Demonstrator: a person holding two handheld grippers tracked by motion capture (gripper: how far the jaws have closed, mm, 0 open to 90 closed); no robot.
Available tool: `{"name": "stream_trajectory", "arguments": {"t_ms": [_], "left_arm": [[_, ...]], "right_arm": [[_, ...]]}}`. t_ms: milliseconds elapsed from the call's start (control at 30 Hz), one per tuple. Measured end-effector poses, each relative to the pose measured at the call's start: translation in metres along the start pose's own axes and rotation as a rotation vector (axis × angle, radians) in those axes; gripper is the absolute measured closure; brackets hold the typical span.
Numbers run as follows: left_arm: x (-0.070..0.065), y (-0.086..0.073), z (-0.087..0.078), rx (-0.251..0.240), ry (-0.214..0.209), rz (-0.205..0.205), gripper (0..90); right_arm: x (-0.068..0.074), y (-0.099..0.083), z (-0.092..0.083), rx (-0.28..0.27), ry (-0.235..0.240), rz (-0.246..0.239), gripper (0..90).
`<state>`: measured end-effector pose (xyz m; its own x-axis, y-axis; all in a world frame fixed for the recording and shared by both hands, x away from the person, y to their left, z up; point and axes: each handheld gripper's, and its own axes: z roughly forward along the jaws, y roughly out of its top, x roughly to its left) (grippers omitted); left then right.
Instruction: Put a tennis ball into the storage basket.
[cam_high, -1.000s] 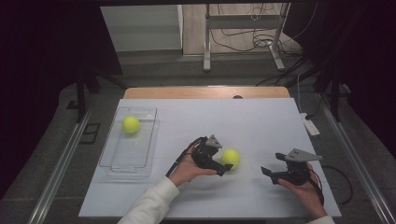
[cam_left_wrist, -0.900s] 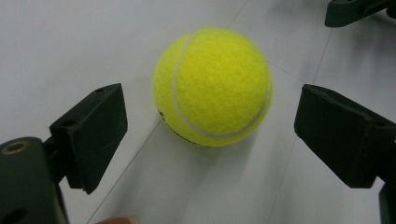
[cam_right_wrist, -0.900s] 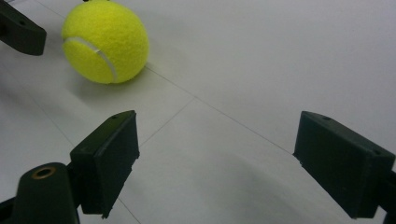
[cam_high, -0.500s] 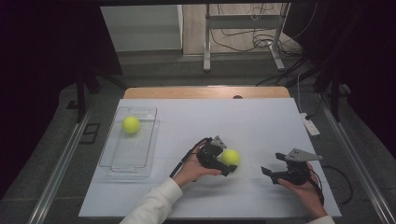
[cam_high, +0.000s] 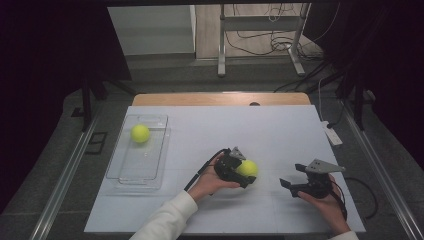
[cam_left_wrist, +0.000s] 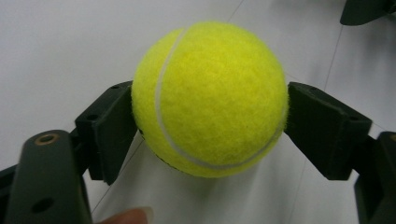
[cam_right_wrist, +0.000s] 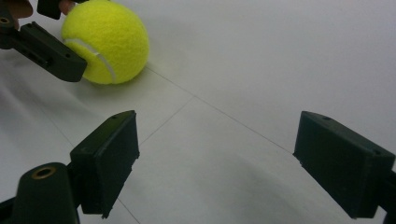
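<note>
A yellow tennis ball (cam_high: 247, 168) lies on the white table (cam_high: 280, 135), right of centre. My left gripper (cam_high: 246, 175) reaches it from the left; its jaws have just been closing with the ball between them. In the left gripper view both pads (cam_left_wrist: 109, 123) press on the sides of the ball (cam_left_wrist: 210, 98), so the left gripper (cam_left_wrist: 210, 122) is shut on it. My right gripper (cam_high: 291, 176) rests near the front right, open, pointing left at the ball (cam_right_wrist: 106, 42). Nothing lies between the right gripper's (cam_right_wrist: 219, 154) pads (cam_right_wrist: 109, 154).
A clear plastic tray (cam_high: 145, 176) stands at the table's left with a second tennis ball (cam_high: 140, 133) in its far end. A white power strip (cam_high: 331, 134) lies at the right edge. A cable (cam_high: 202, 170) trails from the left gripper.
The left gripper has edged right around the ball and its jaws have come in onto it. The ball and the right gripper stay where they were.
</note>
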<state>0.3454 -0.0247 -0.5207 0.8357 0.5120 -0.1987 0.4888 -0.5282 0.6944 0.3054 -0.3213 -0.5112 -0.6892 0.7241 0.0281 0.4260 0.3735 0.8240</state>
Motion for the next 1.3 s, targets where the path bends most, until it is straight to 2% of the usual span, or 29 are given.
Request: {"name": "stream_trajectory", "arguments": {"t_ms": [133, 533, 567, 833, 1300], "left_arm": [[0.0, -0.001, 0.001, -0.007, 0.008, -0.004, 24.5], [-0.001, 0.0, 0.0, -0.026, 0.023, 0.014, 26.2], [0.0, 0.0, -0.002, -0.044, 0.008, -0.002, 26.2], [0.001, 0.002, -0.013, -0.072, 0.008, -0.005, 26.2], [0.001, 0.004, -0.022, -0.09, 0.01, -0.004, 26.2]], "right_arm": [[0.0, 0.0, 0.0, 0.003, -0.004, -0.002, 14.2], [0.0, 0.0, 0.0, -0.001, -0.003, -0.001, 14.2], [0.0, 0.0, 0.0, -0.001, -0.003, -0.001, 14.2], [0.0, 0.0, 0.0, 0.0, -0.004, -0.002, 14.2], [0.0, 0.0, 0.0, 0.005, -0.008, -0.005, 14.2]]}}
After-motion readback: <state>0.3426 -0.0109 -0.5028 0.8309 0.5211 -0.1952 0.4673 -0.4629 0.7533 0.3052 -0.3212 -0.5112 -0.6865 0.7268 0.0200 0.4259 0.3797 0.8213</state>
